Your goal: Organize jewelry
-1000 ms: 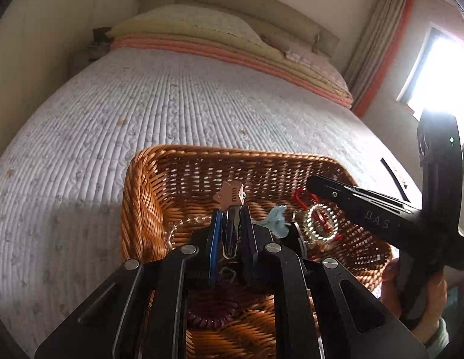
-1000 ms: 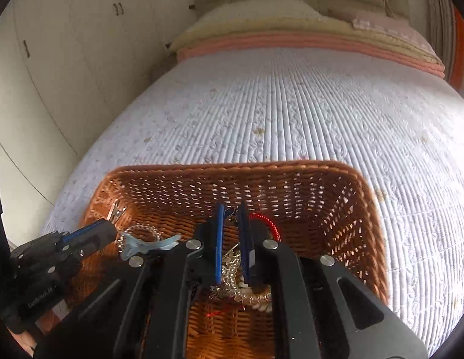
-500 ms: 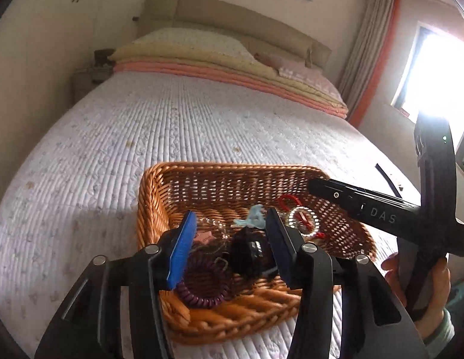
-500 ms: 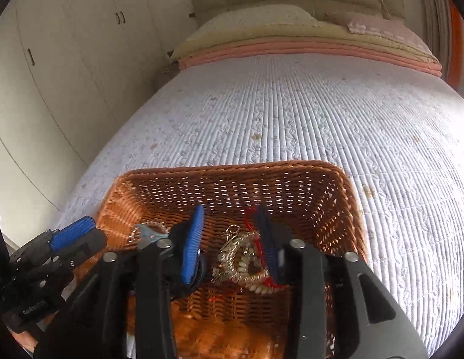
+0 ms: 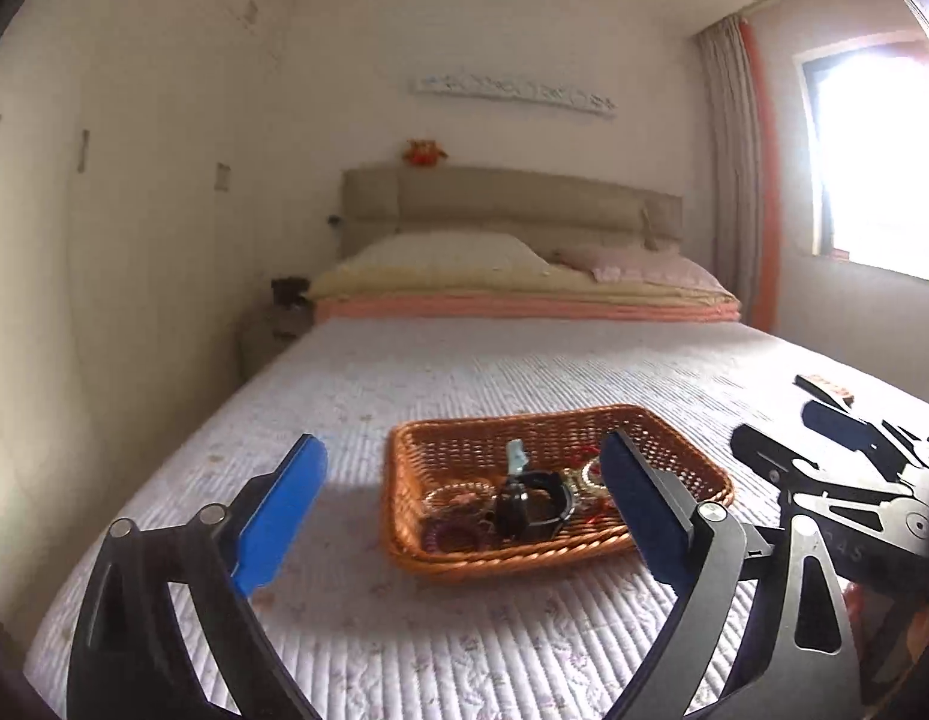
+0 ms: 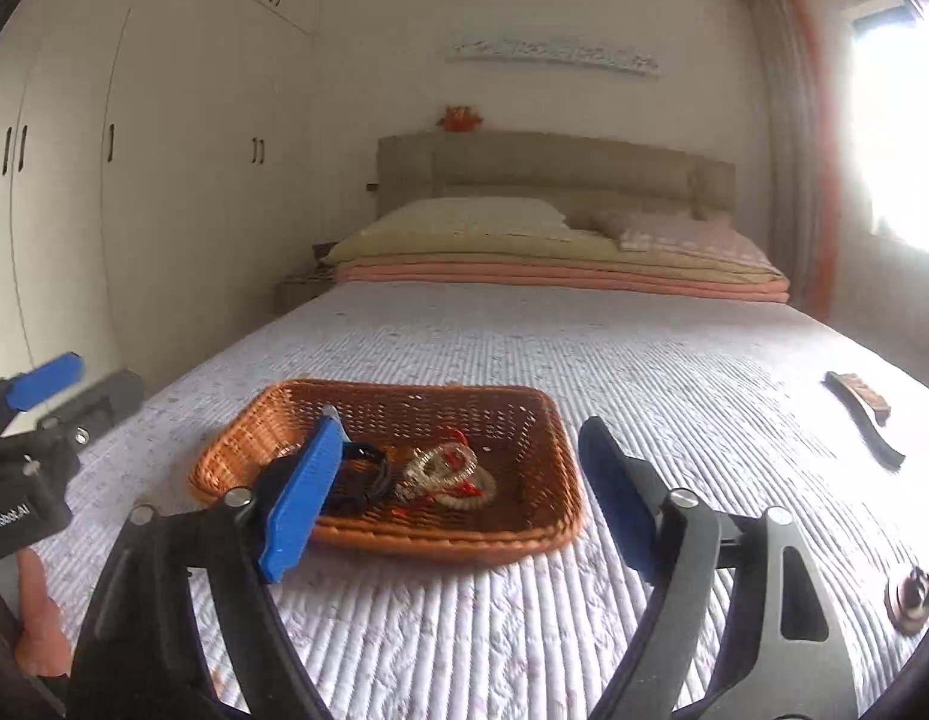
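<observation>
Home bedroom: bed (image 6: 584, 348) (2 pillows (image 6: 482, 222)), wardrobe (image 6: 134, 180), curtain (image 6: 800, 150).

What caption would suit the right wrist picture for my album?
Open right gripper above a quilted bed, facing a wicker basket of jewelry, with the left gripper alongside.

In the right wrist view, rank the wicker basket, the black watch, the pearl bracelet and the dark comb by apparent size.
1. wicker basket, clearly largest.
2. dark comb, long and thin.
3. black watch and pearl bracelet: look alike in size, and the watch is partly hidden, so unranked.
</observation>
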Motion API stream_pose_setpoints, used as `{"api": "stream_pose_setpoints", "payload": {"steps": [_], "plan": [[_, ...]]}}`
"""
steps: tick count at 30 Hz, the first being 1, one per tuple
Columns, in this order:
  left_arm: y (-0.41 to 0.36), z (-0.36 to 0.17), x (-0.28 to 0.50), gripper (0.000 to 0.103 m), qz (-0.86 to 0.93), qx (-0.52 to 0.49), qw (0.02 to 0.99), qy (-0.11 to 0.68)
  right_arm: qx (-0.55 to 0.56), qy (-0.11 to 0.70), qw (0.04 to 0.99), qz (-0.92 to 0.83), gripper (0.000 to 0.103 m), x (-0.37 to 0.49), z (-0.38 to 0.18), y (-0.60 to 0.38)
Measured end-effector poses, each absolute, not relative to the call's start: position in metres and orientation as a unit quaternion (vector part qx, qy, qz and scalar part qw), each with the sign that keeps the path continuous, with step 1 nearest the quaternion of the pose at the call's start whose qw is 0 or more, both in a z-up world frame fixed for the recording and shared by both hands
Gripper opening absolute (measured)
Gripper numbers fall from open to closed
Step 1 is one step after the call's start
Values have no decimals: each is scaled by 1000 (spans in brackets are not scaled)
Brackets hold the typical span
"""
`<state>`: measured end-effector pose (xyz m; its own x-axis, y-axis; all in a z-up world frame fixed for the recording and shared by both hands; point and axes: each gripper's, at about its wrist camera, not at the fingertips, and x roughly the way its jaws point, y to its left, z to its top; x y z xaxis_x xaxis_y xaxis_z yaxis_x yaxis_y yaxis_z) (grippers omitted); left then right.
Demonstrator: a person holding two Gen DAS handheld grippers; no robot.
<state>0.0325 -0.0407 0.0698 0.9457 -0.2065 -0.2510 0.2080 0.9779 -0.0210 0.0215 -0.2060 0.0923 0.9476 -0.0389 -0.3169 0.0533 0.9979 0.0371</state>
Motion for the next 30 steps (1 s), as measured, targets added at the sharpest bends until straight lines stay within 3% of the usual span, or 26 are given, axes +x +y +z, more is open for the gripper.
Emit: {"api": "stream_pose_setpoints", "payload": {"steps": [17,24,30], "plan": [[-42,21,26,93,-6,31,992,124,43,148,987,-39,82,0,44,-212],[-33,10,41,94,-12,6,987,163,55,164,984,-39,83,6,37,-216],[-36,9,38,94,-14,11,988,156,33,161,985,-45,90,8,35,-205]]}}
